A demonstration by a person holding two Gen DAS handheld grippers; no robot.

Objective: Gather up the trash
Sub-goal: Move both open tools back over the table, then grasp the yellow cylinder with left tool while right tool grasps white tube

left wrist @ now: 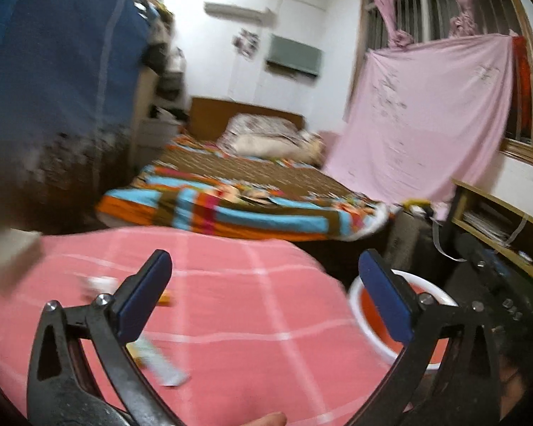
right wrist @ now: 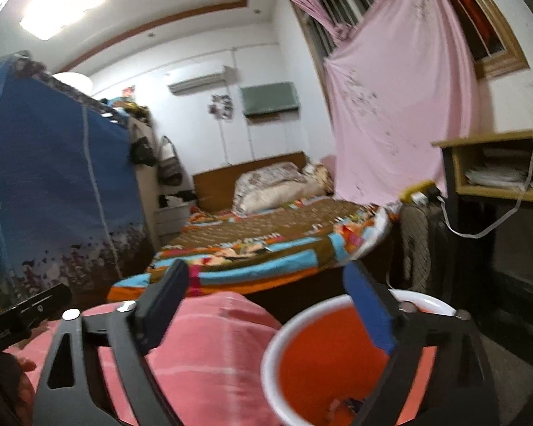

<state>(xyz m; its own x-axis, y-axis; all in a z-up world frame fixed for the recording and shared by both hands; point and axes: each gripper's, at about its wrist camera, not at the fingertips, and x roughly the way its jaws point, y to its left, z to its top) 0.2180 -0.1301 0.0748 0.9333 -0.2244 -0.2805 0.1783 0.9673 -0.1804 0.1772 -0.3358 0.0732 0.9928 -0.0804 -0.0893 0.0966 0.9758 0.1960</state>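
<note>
We see left claw [left wrist: 264, 293] spread, empty, above the pink checked surface [left wrist: 231, 319] where wrappers [left wrist: 160, 365] lie. Right claw [right wrist: 266, 305] spread, empty, over the orange bin [right wrist: 323, 362] beside it; scraps inside.

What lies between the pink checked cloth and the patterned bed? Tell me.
In the left wrist view, only a dark, bare-looking gap separates the pink checked cloth from the patterned bed; the orange bin sits off to the right of it.
</note>
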